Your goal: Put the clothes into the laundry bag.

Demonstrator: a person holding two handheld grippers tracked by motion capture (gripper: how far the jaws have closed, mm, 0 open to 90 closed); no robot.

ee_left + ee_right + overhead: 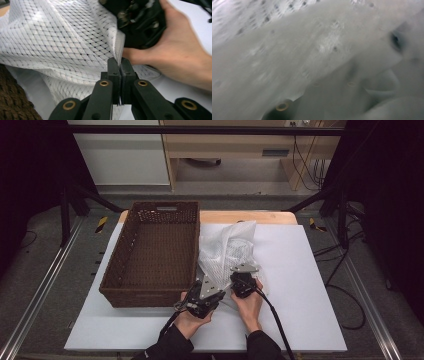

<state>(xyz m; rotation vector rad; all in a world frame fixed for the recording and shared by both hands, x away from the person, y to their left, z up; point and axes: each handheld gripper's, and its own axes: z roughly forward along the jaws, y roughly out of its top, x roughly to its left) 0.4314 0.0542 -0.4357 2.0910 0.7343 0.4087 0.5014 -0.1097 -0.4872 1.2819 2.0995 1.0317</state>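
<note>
White mesh cloth (227,249) heaped on the surface (300,285) just right of the brown wicker basket (155,252) (nothing inside it). From the left claw (119,65) view: jaws pinched tight on the cloth's hem, right hand (180,57) close behind. From the right claw (243,282) view: blurred cloth draped over the lens, jaws veiled, grip impossible to tell.

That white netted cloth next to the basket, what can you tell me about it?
The white mesh cloth is a thin, see-through fabric with a diamond-patterned weave and a plain hemmed edge. It sits crumpled on the white table, pulled up into a peak, right beside the brown wicker basket. The left gripper is shut on its hem. The right gripper is against it, with cloth draped over its camera.
</note>
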